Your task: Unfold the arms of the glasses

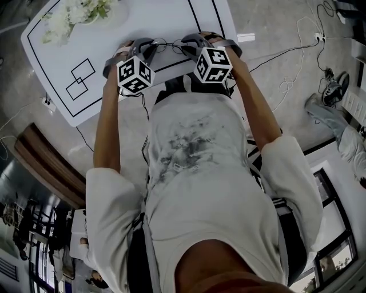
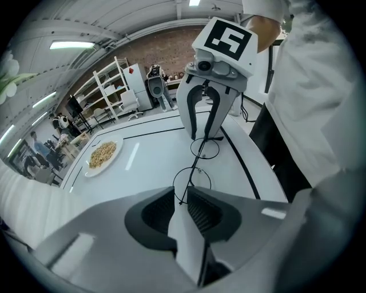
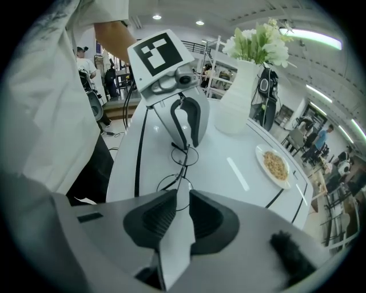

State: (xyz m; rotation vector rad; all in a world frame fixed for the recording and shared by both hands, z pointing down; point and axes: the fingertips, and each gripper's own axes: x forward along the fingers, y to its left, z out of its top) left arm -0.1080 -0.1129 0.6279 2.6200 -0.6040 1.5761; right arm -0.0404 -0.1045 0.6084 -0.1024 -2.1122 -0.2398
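Note:
A pair of thin black round-lens wire glasses lies near the front edge of the white table, between my two grippers. My left gripper and my right gripper face each other from either side. In the left gripper view the jaws are shut on a thin arm of the glasses, and the right gripper pinches the far end. In the right gripper view the jaws are shut on the near end of the glasses, with the left gripper closed on the other end.
A white vase of white flowers stands at the table's far left. A plate of food sits further back on the table. Black lines and two overlapping squares mark the tabletop. Cables lie on the floor at the right.

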